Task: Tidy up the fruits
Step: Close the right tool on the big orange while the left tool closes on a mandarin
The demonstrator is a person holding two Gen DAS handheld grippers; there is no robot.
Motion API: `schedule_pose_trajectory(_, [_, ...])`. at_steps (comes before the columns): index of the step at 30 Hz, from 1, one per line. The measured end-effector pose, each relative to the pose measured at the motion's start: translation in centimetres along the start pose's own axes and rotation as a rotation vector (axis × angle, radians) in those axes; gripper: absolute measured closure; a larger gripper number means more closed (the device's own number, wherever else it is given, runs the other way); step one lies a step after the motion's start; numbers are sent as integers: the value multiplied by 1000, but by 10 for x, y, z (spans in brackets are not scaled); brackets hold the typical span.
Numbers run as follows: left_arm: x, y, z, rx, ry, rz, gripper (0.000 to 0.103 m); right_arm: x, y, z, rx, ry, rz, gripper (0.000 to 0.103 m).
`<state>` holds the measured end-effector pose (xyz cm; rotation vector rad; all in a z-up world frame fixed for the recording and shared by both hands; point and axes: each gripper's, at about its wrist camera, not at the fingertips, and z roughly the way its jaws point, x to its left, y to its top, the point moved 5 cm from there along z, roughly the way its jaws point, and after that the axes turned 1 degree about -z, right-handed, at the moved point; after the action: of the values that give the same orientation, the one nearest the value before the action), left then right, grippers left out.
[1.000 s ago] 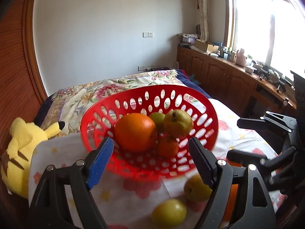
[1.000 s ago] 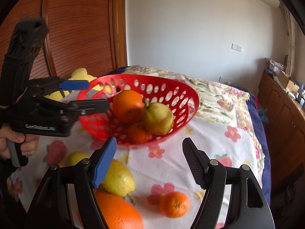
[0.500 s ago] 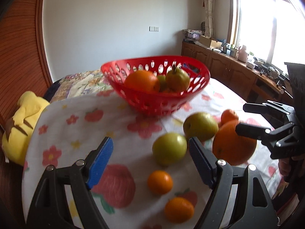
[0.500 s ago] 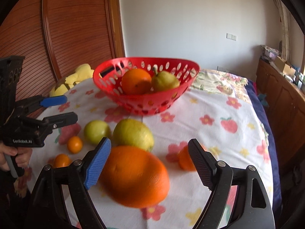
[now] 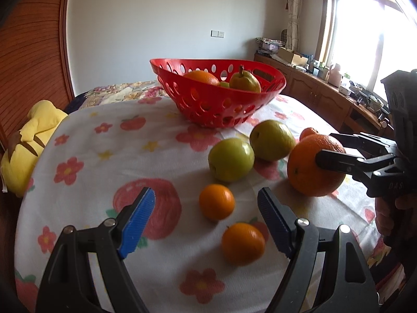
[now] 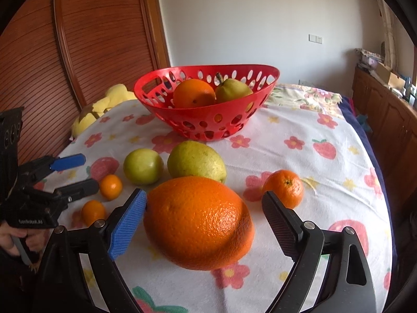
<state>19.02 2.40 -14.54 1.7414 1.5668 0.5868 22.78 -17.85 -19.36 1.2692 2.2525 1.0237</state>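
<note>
Your right gripper (image 6: 203, 210) is opening around the big round orange (image 6: 198, 221), crowded by green pears, while your left gripper (image 5: 206, 219) gapes over two small tangerines.

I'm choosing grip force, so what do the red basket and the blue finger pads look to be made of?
The red basket looks like moulded hard plastic: glossy, thin-walled, with clean oval holes. The blue pads on the right gripper look like ribbed rubber or soft plastic, matte with fine ridges; which of the two cannot be told.
</note>
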Motion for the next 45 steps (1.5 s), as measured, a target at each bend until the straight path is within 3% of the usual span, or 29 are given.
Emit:
schedule_pose_trajectory(18, [-15,-11,-2,-28,38,64,22,12,-18,12,35,-33,4,8])
schedule_pose_trajectory(25, [-12,-12,1,-7,10,46,22,14,-21,18,54,-58,-17,8])
schedule_pose_trajectory(45, [-13,-14,-4,-28,25,68,22,14,-39,0,16,-48,-40,10])
